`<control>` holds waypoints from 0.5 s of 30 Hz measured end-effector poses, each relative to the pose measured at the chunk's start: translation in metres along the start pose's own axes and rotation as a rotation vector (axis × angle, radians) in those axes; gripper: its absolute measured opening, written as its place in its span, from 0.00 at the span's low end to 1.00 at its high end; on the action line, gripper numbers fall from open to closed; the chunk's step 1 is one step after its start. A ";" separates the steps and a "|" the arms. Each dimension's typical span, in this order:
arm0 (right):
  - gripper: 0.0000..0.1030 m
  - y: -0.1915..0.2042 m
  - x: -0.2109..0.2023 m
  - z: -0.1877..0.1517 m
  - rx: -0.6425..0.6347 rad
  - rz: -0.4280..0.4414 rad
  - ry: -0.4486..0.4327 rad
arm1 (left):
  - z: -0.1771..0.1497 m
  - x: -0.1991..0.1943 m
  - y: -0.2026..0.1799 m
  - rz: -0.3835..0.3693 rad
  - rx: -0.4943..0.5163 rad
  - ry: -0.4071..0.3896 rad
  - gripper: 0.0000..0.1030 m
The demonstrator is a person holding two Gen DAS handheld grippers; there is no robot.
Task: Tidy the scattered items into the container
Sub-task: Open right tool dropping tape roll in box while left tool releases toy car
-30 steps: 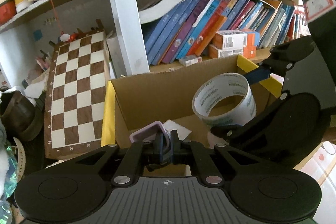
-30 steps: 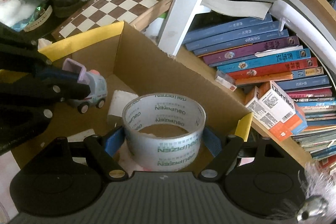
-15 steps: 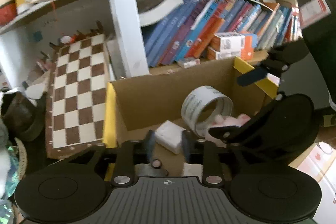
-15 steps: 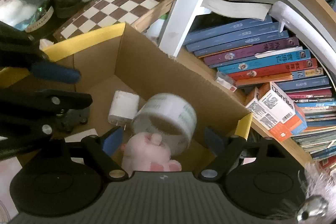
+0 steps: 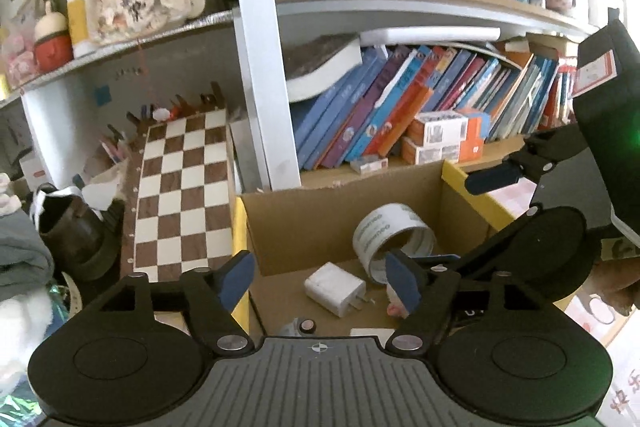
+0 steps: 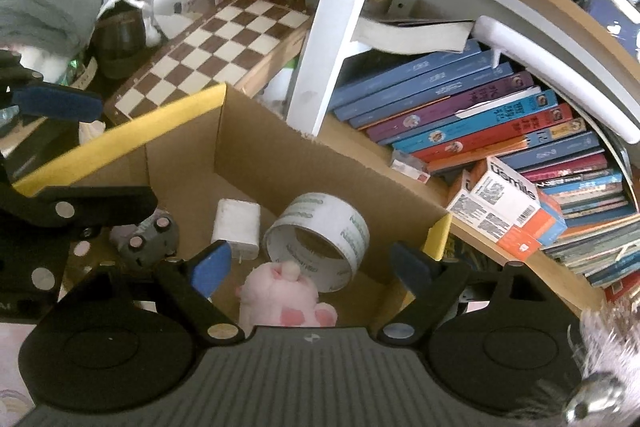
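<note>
A cardboard box (image 5: 320, 223) with yellow-edged flaps stands below the bookshelf; it also shows in the right wrist view (image 6: 280, 163). Inside lie a roll of clear tape (image 6: 320, 235), a white charger (image 6: 236, 227), a pink plush toy (image 6: 284, 299) and a small toy car (image 6: 148, 239). The tape (image 5: 392, 239) and charger (image 5: 334, 289) also show in the left wrist view. My left gripper (image 5: 320, 275) is open and empty above the box's near side. My right gripper (image 6: 308, 267) is open and empty above the tape and plush.
A chessboard (image 5: 180, 187) leans left of the box. Leaning books (image 5: 400, 107) and small cartons (image 5: 440, 139) fill the shelf behind. A white shelf post (image 5: 260, 67) rises behind the box. A dark hat (image 5: 72, 231) and cloths lie at the left.
Both grippers opened and rose. The left let go of the toy car and the right let go of the tape roll; both now lie in the box.
</note>
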State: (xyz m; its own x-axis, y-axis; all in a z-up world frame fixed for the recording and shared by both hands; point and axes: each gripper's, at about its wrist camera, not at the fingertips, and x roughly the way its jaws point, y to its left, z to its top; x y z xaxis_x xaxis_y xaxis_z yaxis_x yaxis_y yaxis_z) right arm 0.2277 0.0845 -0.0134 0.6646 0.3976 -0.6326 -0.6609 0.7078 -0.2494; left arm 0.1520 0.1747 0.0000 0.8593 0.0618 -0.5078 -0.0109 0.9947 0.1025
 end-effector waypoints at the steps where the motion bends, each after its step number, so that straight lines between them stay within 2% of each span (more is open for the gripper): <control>1: 0.86 0.000 -0.005 0.000 0.005 -0.002 -0.006 | 0.001 -0.004 -0.001 0.003 -0.001 -0.007 0.76; 11: 0.91 -0.001 -0.055 -0.010 0.081 -0.036 -0.070 | 0.003 -0.046 -0.014 0.027 -0.008 -0.061 0.87; 15: 0.92 -0.001 -0.073 -0.014 0.099 -0.036 -0.094 | 0.004 -0.062 -0.020 0.035 -0.005 -0.081 0.88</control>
State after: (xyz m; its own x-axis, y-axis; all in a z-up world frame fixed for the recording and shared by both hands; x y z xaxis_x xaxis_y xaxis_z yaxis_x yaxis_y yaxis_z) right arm 0.1753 0.0463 0.0226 0.7200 0.4204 -0.5522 -0.6016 0.7747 -0.1946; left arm 0.1011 0.1506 0.0323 0.8970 0.0898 -0.4327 -0.0442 0.9925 0.1144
